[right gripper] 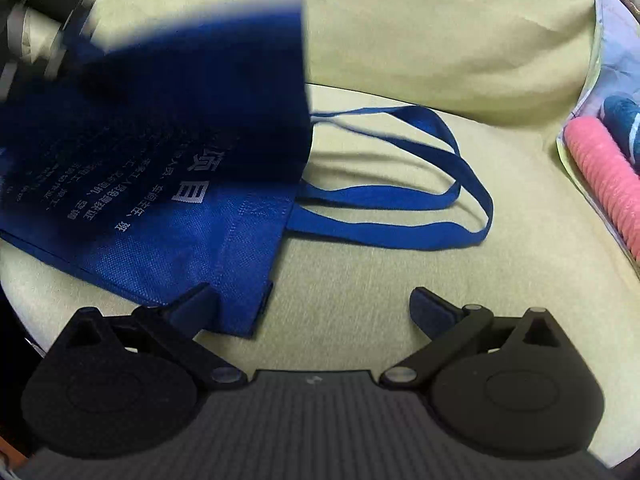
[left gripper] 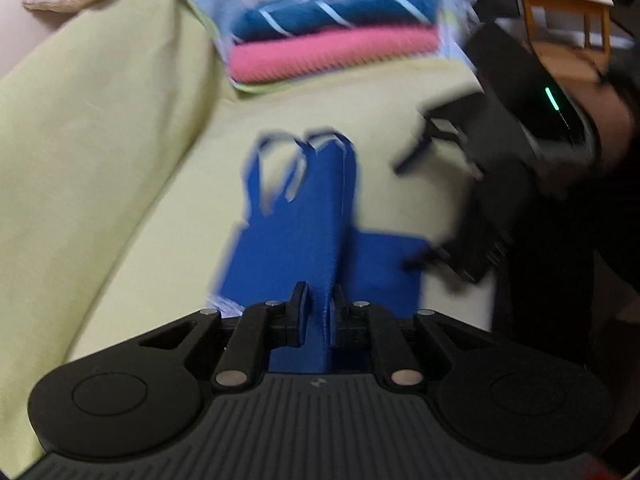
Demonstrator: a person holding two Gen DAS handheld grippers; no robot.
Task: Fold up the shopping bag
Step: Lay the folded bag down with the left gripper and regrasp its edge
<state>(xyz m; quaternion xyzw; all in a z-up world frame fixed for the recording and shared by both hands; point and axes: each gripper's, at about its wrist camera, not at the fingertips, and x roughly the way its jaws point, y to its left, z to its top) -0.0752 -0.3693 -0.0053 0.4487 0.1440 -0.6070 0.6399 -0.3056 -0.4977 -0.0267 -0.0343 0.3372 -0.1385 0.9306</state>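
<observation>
A: What is the biggest thing here?

B: One pale green sofa [right gripper: 400,260], seat and backrest both covered in the same cloth. Everything else lies on it.

A: And on the seat?

B: One blue shopping bag [right gripper: 168,248], lying on the cushion with white printed characters on its face. One half is lifted and folded over the other. Its two handles [right gripper: 440,200] trail flat on the cushion toward the far end of the seat.

A: Anything else on the sofa?

B: One stack of folded textiles at the far end: a pink one [left gripper: 332,58] under a dark blue striped one [left gripper: 340,12], both on a light patterned sheet [left gripper: 200,0]. Two wooden pieces of furniture [left gripper: 564,4] stand beyond, too blurred to name.

A: The grippers?

B: Two. The left gripper [left gripper: 322,312] has its jaws nearly together, clamped on a raised fold of the bag. The right gripper [right gripper: 312,308] has its jaws spread wide, gripping nothing; its left finger [right gripper: 196,300] rests over the bag's near corner.
</observation>
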